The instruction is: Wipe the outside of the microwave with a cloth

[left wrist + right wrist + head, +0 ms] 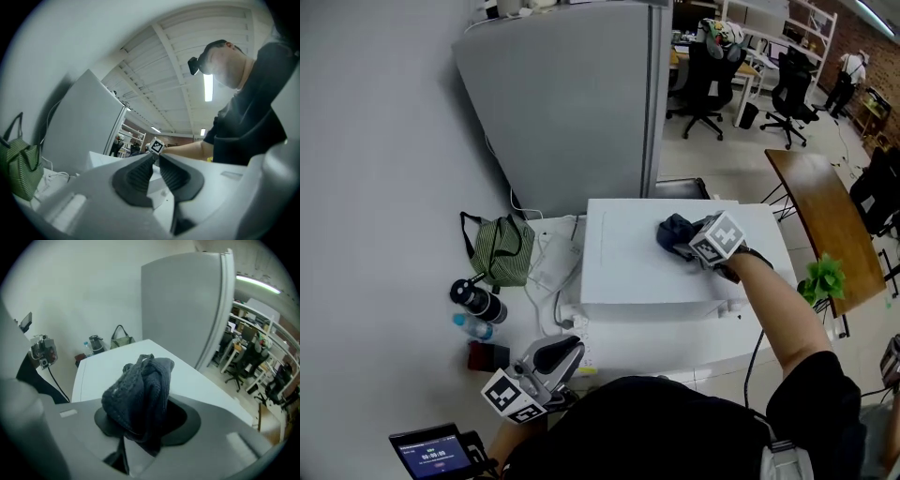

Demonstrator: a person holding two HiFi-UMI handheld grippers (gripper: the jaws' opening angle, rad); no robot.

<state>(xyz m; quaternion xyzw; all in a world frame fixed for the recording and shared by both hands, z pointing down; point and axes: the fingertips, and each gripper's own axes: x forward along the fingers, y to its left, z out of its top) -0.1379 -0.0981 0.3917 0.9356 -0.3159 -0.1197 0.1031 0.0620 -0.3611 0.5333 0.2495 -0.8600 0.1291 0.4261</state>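
The white microwave [628, 272] stands on a white table, seen from above in the head view. A bunched dark blue cloth [677, 234] rests on its top, and my right gripper [686, 244] is shut on it. From the right gripper view the cloth [140, 397] fills the space between the jaws, over the microwave's white top [108, 366]. My left gripper [551, 361] hangs low at the table's near left, away from the microwave. Its dark pads [140, 178] meet at the tips with nothing between them.
A green striped bag [500, 248], a dark bottle [478, 302], a clear water bottle [472, 327] and white cables [551, 262] lie left of the microwave. A tall grey fridge [572, 103] stands behind it. A wooden table [830, 225] and office chairs are at the right.
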